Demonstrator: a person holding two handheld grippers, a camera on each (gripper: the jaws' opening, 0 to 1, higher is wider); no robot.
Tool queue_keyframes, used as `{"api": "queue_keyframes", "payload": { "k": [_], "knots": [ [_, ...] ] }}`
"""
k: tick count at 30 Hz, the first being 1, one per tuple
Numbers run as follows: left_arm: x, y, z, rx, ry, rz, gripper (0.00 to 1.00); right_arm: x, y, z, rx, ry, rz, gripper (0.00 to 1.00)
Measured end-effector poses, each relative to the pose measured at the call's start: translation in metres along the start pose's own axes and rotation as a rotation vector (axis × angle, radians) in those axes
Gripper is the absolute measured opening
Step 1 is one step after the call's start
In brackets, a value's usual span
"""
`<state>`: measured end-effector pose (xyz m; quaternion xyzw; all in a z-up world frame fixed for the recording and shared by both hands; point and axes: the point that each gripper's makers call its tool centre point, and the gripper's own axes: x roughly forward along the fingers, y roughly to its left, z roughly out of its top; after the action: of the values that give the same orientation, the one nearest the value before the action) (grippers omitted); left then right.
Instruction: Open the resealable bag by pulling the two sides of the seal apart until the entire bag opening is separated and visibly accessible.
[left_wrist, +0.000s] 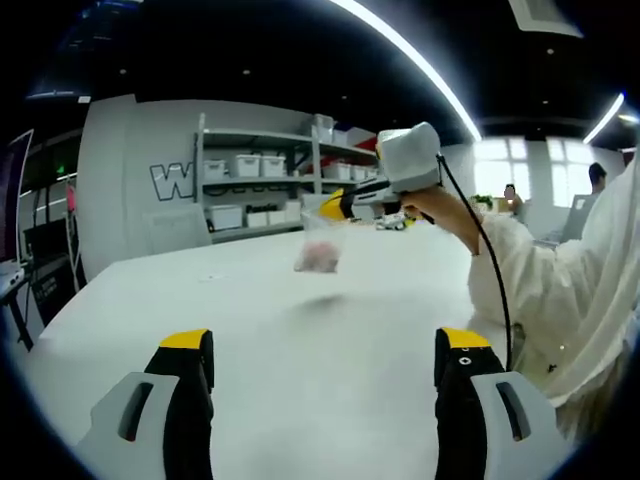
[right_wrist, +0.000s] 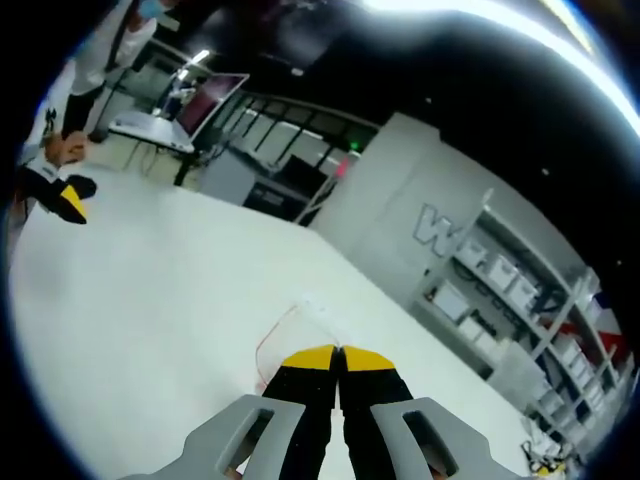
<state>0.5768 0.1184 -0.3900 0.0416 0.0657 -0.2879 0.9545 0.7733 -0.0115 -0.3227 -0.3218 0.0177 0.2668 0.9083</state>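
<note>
White, matte table (left_wrist: 300, 330): broad top, bare around the task's item. Behind it, a grey wall with large white lettering (left_wrist: 172, 181) and metal shelving (left_wrist: 265, 170) carrying white storage bins. Dark ceiling with a long light strip (left_wrist: 420, 60). In the right gripper view, a desk with an open laptop (right_wrist: 205, 105) stands beyond the table's far edge.

Left gripper (left_wrist: 325, 355): low over the near part of the table, yellow-tipped jaws spread wide with nothing between them.

Right gripper (right_wrist: 336, 357): seen in the left gripper view raised above the table's far side, held by a hand (left_wrist: 440, 208) in a white sleeve, cable trailing down. In its own view the yellow tips are pressed together on the edge of the resealable bag (left_wrist: 320, 250).

Resealable bag: clear plastic, hanging from the right gripper's tips, clear of the tabletop, its shadow beneath it. Something pinkish sits in its lower part; blur prevents identification. Whether the seal is parted cannot be told.
</note>
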Motion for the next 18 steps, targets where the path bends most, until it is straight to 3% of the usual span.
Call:
{"api": "queue_keyframes", "payload": {
  "k": [10,18],
  "knots": [
    [0.000,-0.001,0.000,-0.001,0.002,-0.001,0.90,0.014,-0.006,-0.014,0.011,0.031,-0.008,0.00],
    [0.001,-0.002,-0.002,-0.003,0.007,-0.005,0.90,0.022,-0.014,-0.014,-0.004,0.035,-0.022,0.00]
  ]
}}
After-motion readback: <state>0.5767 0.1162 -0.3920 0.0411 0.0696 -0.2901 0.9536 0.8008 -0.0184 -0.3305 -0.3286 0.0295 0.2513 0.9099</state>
